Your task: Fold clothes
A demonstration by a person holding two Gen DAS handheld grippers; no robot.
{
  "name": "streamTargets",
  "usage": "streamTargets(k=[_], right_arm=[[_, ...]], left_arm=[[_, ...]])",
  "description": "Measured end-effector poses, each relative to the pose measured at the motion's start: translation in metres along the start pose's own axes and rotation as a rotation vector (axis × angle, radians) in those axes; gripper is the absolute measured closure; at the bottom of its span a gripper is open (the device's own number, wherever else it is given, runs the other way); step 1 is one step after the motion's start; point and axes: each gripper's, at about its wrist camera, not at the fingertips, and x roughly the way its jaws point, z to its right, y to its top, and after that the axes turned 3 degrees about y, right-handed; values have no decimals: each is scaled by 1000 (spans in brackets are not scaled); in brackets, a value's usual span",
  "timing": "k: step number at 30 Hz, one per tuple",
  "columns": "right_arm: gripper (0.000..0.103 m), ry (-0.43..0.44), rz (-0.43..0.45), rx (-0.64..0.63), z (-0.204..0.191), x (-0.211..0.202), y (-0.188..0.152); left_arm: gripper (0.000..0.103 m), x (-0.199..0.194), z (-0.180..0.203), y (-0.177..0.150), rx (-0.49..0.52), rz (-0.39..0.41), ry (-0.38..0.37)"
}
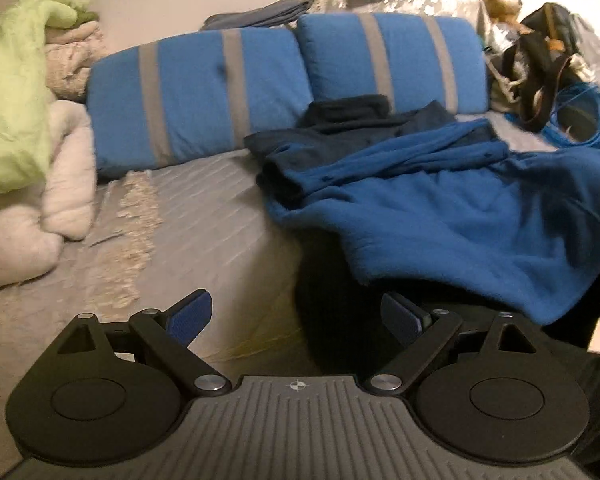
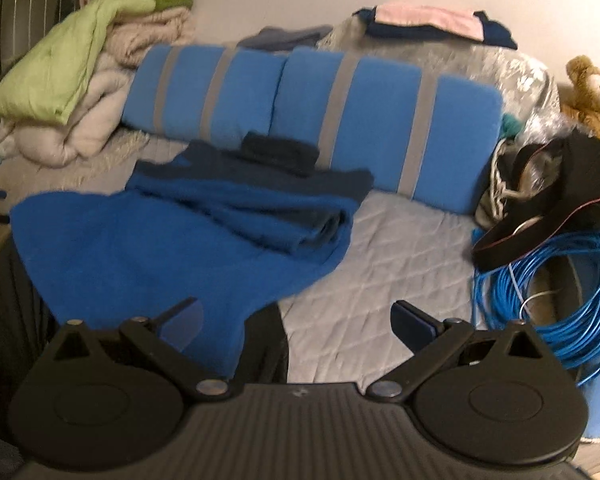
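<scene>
Blue garment point(image 1: 440, 208) lies beyond left hand-held gripper point(image 1: 296, 316), untouched.

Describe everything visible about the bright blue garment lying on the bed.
The blue garment looks like soft fleece, bright blue, unfolded and rumpled. It lies spread on the grey quilted bed cover, its near edge draping over the bed's side. Darker navy clothing lies bunched on its far part, before the striped pillows. Neither gripper touches it.

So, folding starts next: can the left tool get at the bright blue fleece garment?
Probably yes: the left tool is open, and the bright blue fleece garment lies just ahead, nothing between.
</scene>
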Motion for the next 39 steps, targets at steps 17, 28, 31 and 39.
streamTargets(k=[17, 28, 31, 39], right_arm=[[0, -4, -21, 27, -9, 12, -14], [0, -12, -31, 48, -7, 10, -21], [0, -14, -34, 52, -6, 10, -22], [0, 0, -63, 0, -17, 21, -35]], left_arm=[[10, 32, 30, 43, -23, 108, 49], [10, 15, 60, 55, 102, 162, -85], [10, 23, 62, 56, 144, 130, 3], [25, 35, 53, 62, 165, 85, 88]])
